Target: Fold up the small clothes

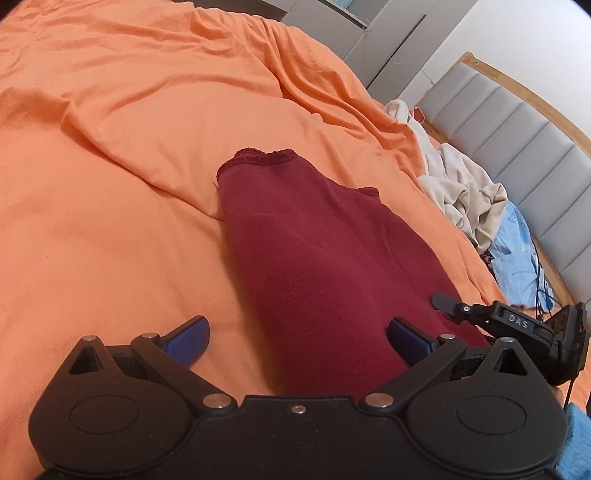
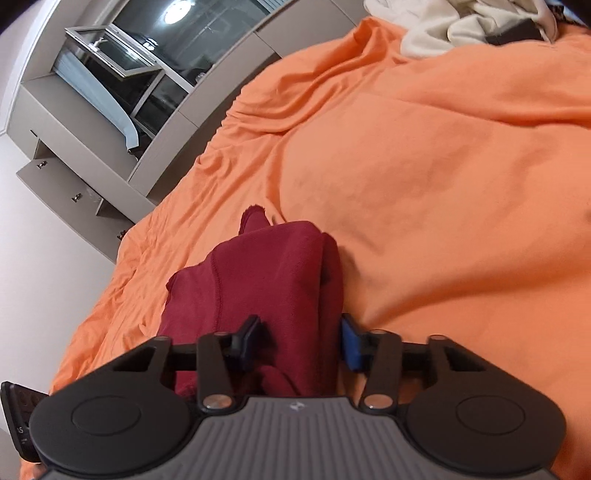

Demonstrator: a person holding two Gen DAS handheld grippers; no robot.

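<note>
A dark red knit garment (image 1: 314, 254) lies folded in a long strip on the orange bed sheet (image 1: 129, 147). My left gripper (image 1: 297, 338) is open, its blue pads wide apart; the right pad (image 1: 408, 341) rests on the garment's near end, the left pad (image 1: 186, 338) over bare sheet. In the right wrist view the same garment (image 2: 266, 280) runs away from me between the fingers. My right gripper (image 2: 301, 343) is partly open, its fingers straddling the garment's near end with fabric between them, not pinched. The right gripper's body also shows in the left wrist view (image 1: 517, 325).
A heap of cream and light blue clothes (image 1: 472, 206) lies by the grey padded headboard (image 1: 517, 147). It shows at the top of the right wrist view (image 2: 461, 26). Grey cabinets and a dark window (image 2: 122, 74) stand beyond the bed's far edge.
</note>
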